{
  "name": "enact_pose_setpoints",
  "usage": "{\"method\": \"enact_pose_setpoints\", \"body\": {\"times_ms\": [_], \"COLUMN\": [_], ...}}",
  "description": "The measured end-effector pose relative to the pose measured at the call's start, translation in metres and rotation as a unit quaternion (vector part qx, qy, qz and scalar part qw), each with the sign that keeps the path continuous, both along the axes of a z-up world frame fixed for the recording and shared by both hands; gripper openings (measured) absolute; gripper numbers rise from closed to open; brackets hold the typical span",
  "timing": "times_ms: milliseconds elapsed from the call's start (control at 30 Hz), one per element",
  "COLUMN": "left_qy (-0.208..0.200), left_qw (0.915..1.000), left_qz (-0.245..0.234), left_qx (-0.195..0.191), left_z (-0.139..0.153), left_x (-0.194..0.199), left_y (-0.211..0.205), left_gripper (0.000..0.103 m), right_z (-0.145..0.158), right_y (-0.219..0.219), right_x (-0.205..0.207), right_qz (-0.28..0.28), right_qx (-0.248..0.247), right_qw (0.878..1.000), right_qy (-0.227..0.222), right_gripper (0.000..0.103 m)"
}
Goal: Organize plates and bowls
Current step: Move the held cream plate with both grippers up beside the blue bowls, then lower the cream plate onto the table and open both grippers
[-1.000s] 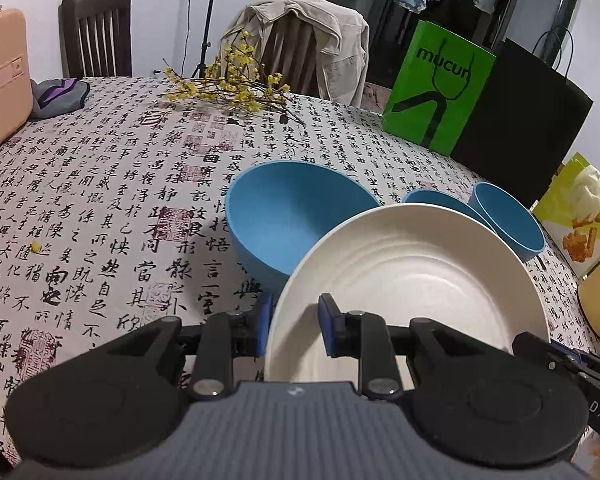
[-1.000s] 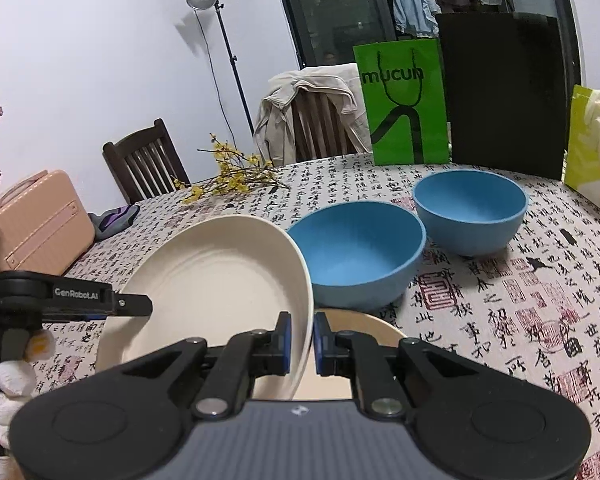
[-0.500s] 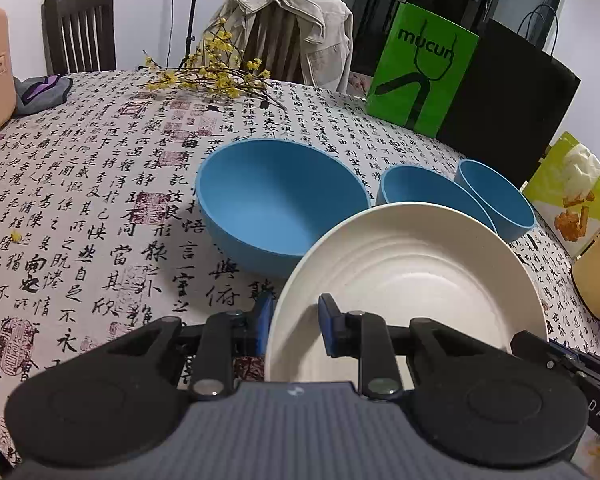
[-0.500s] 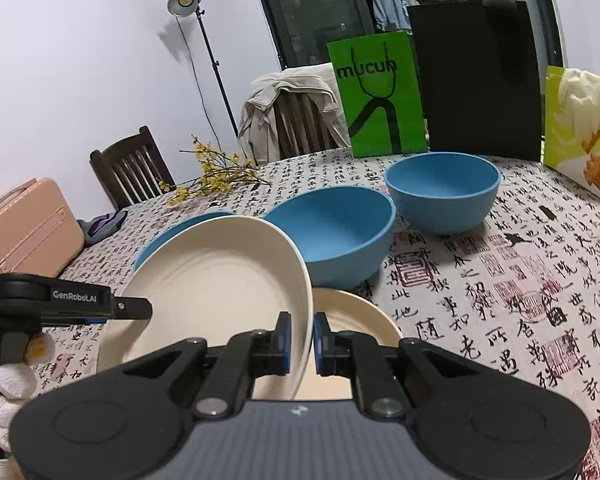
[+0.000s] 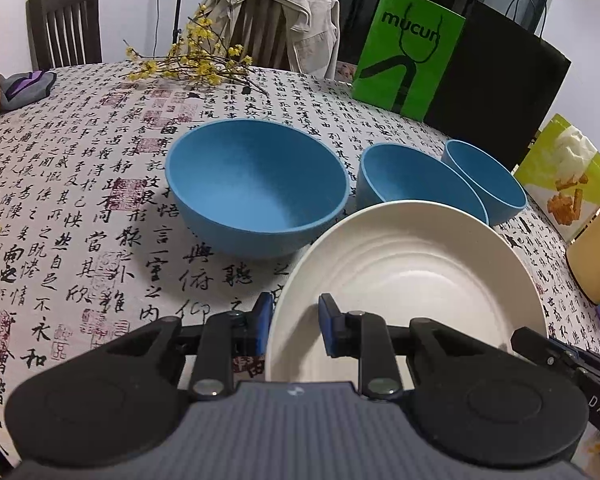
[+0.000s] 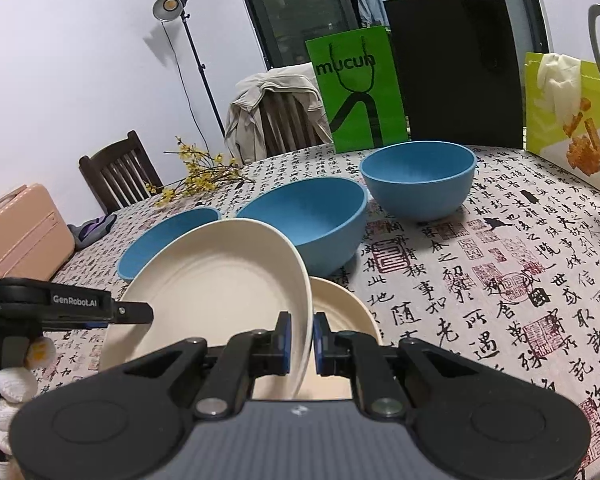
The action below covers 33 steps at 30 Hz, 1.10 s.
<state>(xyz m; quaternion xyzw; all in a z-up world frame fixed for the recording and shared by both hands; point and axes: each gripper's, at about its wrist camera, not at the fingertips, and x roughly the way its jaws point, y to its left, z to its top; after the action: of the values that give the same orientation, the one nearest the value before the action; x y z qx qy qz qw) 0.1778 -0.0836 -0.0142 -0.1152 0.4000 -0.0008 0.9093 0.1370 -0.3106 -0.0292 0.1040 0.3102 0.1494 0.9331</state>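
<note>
Tableware covers part of a round table [image 5: 60, 184] dressed in a cloth printed with black calligraphy. A cream plate [image 6: 220, 280] is held tilted above the table by two handheld grippers at once. The left gripper [image 5: 293, 322] has its fingers pinching the plate's near rim, one finger under the edge and one inside the dish. The right gripper [image 6: 301, 338] has its fingers pressed nearly together on the opposite rim.

In the right wrist view, a second cream plate [image 6: 346, 312] lies flat on the table just below and beside the raised one. Three blue bowls stand separately behind: a large bowl [image 5: 256, 188], a middle bowl [image 5: 416, 178] and a far bowl [image 5: 488, 178], close to one another but not nested.

Judging from this layout, the task is at an early stage. The held plate looks ready to be lowered onto the flat plate to form a stack, which is not yet done. The bowls remain to be gathered.

A green paper bag [image 5: 406, 48] and a black bag [image 5: 500, 92] stand at the table's far edge.
</note>
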Motion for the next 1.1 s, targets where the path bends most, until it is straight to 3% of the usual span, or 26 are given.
{"method": "enact_pose_setpoints", "body": {"times_ms": [667, 1100], "left_qy": [0.015, 0.013], "left_qw": [0.9995, 0.9989], "left_qz": [-0.023, -0.031], "left_qx": [0.011, 0.033], "left_z": [-0.015, -0.023], "left_x": [0.008, 0.010], "left_y": [-0.018, -0.027], "left_gripper": [0.025, 0.025], "right_z": [-0.015, -0.023], "right_y": [-0.009, 0.018], "right_x": [-0.004, -0.018], "right_qz": [-0.019, -0.016], "right_qx": [-0.032, -0.156], "right_qw": [0.999, 0.986], "right_qy": [0.001, -0.052], "right_gripper": [0.011, 0.015]}}
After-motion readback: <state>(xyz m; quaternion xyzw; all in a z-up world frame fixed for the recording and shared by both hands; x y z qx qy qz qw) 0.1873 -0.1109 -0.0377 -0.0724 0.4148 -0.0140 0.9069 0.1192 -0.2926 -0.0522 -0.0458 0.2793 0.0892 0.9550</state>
